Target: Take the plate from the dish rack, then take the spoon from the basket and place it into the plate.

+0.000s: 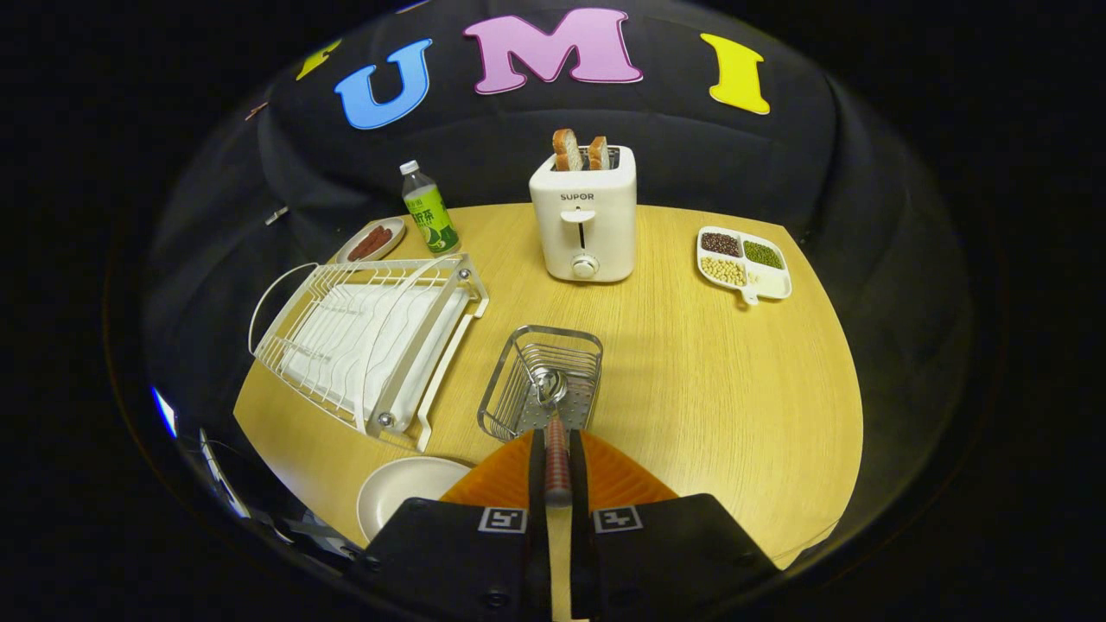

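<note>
The dish rack [371,341] stands empty on the left of the table [734,389], and the plate [402,501] lies just beside the fingers. The gripper [557,458] is closed on the handle of the spoon [553,415], whose bowl is over the basket [543,380]. Beyond it stands a toaster [584,216].

Bright, sharp centre; perhaps warped edges

Fisheye cam rides the gripper [557,458], high over the table's [708,389] near edge, tilted down and forward. Basket [543,380] just ahead of the fingers, toaster [584,216] far beyond at the wall side, dish rack [371,341] ahead-left.
</note>
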